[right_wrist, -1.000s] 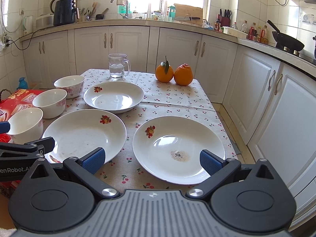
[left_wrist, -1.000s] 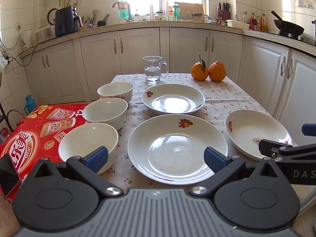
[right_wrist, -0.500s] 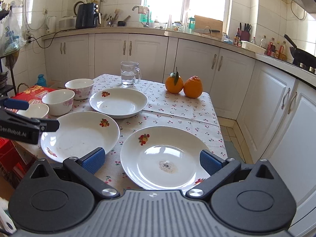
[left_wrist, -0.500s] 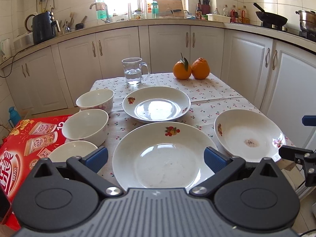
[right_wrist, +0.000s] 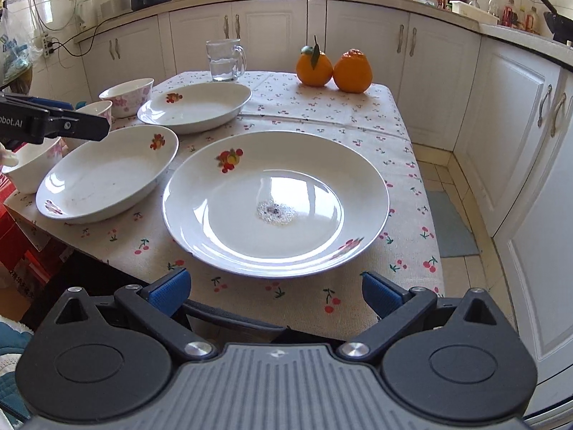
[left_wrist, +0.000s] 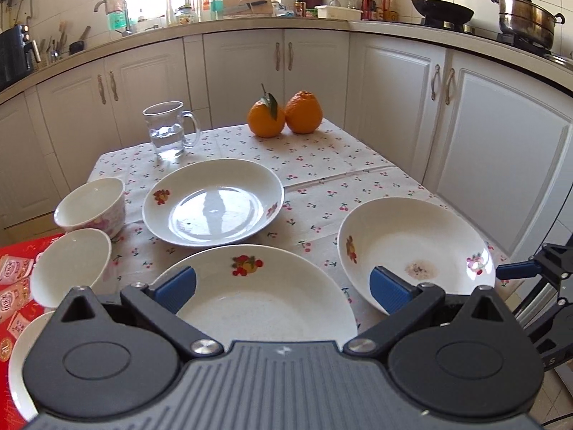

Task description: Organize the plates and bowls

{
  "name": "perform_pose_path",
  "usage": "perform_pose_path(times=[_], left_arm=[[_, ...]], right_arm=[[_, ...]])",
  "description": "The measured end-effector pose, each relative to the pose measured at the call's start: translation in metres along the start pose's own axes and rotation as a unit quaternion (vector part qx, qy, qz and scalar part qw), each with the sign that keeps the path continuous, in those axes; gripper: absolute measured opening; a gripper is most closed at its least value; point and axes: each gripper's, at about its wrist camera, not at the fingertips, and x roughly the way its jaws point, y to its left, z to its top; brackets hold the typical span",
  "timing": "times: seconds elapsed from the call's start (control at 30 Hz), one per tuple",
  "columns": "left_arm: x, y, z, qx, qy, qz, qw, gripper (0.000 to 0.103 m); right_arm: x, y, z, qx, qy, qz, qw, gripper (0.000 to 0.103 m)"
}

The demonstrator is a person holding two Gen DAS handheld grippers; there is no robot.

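Three white fruit-print plates lie on the cherry-print tablecloth: a near-left plate, a far plate and a right plate with crumbs. Three white bowls stand along the left edge: far, middle and near. My left gripper is open and empty over the near-left plate. My right gripper is open and empty at the table's front edge, before the crumbed plate. The right wrist view also shows the near-left plate and the far plate.
A glass mug of water and two oranges stand at the table's far end. A red carton sits left of the table. White cabinets run along the back and right.
Both grippers have moved closer to the table and lower. The left one has swung right over the near-left plate. The right one has come up to the crumbed plate. Both stay open.
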Motion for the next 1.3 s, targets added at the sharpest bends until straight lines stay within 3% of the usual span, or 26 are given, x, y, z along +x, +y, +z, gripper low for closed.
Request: perform_pose_path(times=[0.43,0.9,1.3], left_arm=[[0.066,-0.023,0.035,0.055,0.077,-0.084,0.992,0.102],[0.133,-0.049,0.052,0.081,0.148,-0.153,0.9738,0.099],[0.155,-0.055,0.054,0.093,0.186,-0.175,0.9623,0.074]], right_arm=[[0.025,-0.017,0.007,-0.033,0.014,0.033,0.999,0.103],[0.026,-0.027,-0.001,-0.061,-0.033,0.071,0.995,0.103],[0.027,-0.029,0.001,-0.08,-0.036,0.087,0.992,0.103]])
